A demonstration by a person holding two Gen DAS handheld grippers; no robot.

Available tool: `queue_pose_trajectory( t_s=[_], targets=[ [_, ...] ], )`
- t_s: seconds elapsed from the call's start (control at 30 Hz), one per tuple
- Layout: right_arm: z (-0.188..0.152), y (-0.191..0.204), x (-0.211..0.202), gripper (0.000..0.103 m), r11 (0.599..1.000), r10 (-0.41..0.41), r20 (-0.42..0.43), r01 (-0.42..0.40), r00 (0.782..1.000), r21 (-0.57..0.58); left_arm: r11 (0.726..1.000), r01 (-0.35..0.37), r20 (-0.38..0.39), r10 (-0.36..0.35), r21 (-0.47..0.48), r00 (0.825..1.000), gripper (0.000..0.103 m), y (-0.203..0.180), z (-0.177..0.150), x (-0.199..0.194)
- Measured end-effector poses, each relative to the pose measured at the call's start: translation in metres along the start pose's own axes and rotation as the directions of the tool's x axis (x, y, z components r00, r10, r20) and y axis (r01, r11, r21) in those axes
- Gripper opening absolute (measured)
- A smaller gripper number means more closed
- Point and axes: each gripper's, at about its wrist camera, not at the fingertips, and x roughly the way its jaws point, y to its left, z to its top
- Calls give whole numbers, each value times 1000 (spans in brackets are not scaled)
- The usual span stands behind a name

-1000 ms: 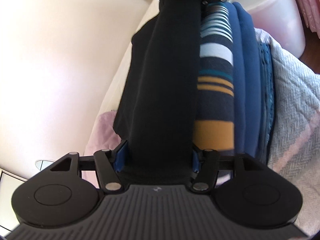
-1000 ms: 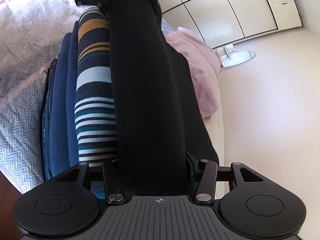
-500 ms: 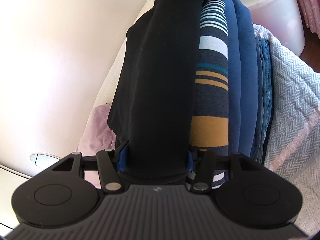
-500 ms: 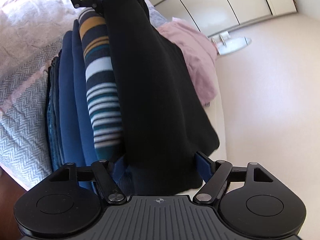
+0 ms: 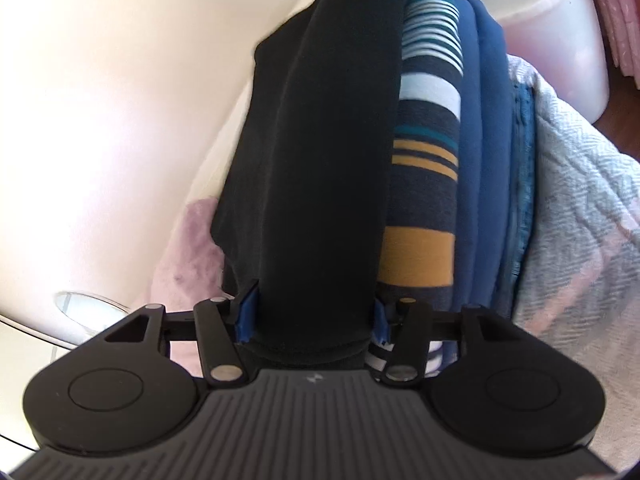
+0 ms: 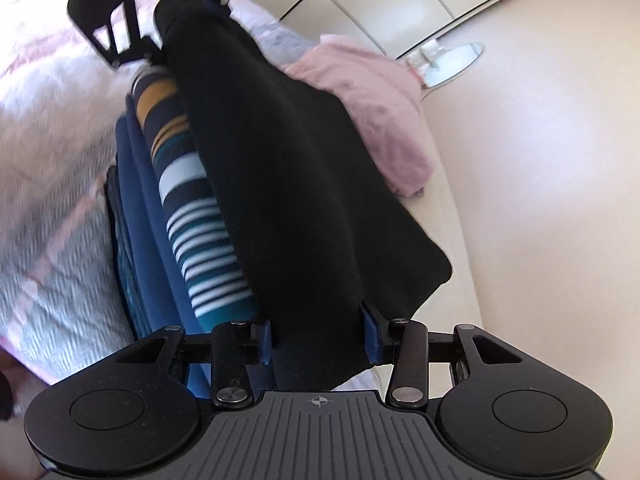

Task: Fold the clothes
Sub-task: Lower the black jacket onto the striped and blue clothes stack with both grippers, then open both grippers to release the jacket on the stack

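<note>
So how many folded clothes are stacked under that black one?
3 at least: a striped top directly beneath the black garment, a blue piece below, then a teal-blue one at the bottom. More may be hidden.

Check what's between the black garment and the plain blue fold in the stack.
The striped garment lies between the black garment and the blue fold; both wrist views show it.

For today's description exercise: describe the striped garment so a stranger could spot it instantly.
Find the grey herringbone blanket; a stack of folded clothes sits on it. The striped garment lies between black cloth and plain blue folds, alone in bearing white, teal and mustard bands.
</note>
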Motion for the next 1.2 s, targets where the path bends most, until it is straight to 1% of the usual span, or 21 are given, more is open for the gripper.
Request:
queue_pose_trajectory(
  t_s=[0.07, 0.17, 0.2, 0.27, 0.33, 0.37, 0.4, 0.47, 0.5, 0.53, 0.6, 0.67, 0.73, 0.77, 0.8, 0.83, 0.93, 1.0, 1.03, 1.07, 1.2],
  targets=[
    [-5, 14, 10, 42, 998, 15, -22, -16, 1000, -55, 1000, -11, -2, 11, 21, 1000, 48, -6, 2, 2],
    [-4, 17, 12, 44, 998, 6, -33, -8, 999, -70, 1000, -6, 5, 6, -13, 1000, 51, 2, 3, -6],
    [-3, 17, 12, 44, 998, 2, -35, -5, 999, -69, 999, 7, 11, -7, -32, 1000, 54, 6, 1, -11],
    [-3, 18, 11, 45, 998, -5, -37, 2, 999, -68, 996, 38, 32, -36, -75, 999, 54, 13, -5, -25],
    [-4, 22, 12, 45, 998, -10, -34, 7, 999, -65, 981, 99, 71, -88, -165, 994, 54, 22, -14, -43],
    [-5, 23, 13, 45, 998, -10, -34, 8, 999, -59, 968, 132, 94, -114, -213, 989, 53, 28, -18, -51],
    [-4, 23, 14, 46, 998, -9, -36, 7, 999, -54, 947, 161, 125, -130, -278, 984, 53, 35, -22, -60],
    [-5, 23, 14, 46, 999, -14, -37, 12, 999, -52, 884, 178, 180, -110, -432, 978, 53, 57, -26, -72],
    [-6, 22, 15, 46, 999, -16, -36, 14, 999, -51, 843, 185, 203, -92, -505, 975, 53, 69, -28, -77],
    [-7, 21, 16, 46, 999, -17, -35, 16, 999, -49, 816, 178, 203, -76, -550, 976, 53, 78, -27, -76],
    [-8, 23, 16, 46, 999, -22, -36, 20, 999, -50, 781, 154, 172, -60, -605, 983, 52, 93, -24, -61],
    [-9, 25, 16, 46, 998, -27, -38, 25, 999, -52, 744, 138, 125, -74, -653, 989, 51, 103, -21, -37],
    [-10, 26, 16, 46, 998, -32, -37, 30, 999, -53, 724, 133, 58, -127, -677, 990, 45, 104, -19, -14],
    [-11, 28, 15, 46, 998, -34, -35, 32, 999, -52, 719, 141, 40, -156, -681, 987, 42, 100, -19, -7],
    [-12, 29, 15, 46, 998, -36, -34, 34, 999, -52, 716, 149, 35, -172, -681, 984, 37, 93, -19, -6],
    [-14, 31, 14, 46, 998, -36, -33, 35, 999, -52, 715, 153, 33, -179, -682, 983, 35, 87, -20, -7],
    [-18, 41, 11, 46, 998, -29, -30, 27, 999, -55, 710, 160, 27, -195, -685, 980, 35, 68, -23, -12],
    [-22, 48, 9, 46, 998, -20, -26, 18, 999, -60, 715, 167, 22, -208, -679, 978, 35, 64, -25, -11],
    [-23, 49, 9, 47, 998, -17, -22, 15, 1000, -68, 725, 168, 20, -208, -668, 978, 35, 64, -24, -11],
    [-23, 48, 10, 47, 997, -17, -19, 15, 1000, -70, 732, 166, 18, -206, -661, 978, 35, 67, -24, -12],
    [-16, 38, 13, 49, 997, -34, -8, 33, 999, -70, 746, 146, -1, -193, -650, 981, 35, 75, -20, -6]
  ],
)
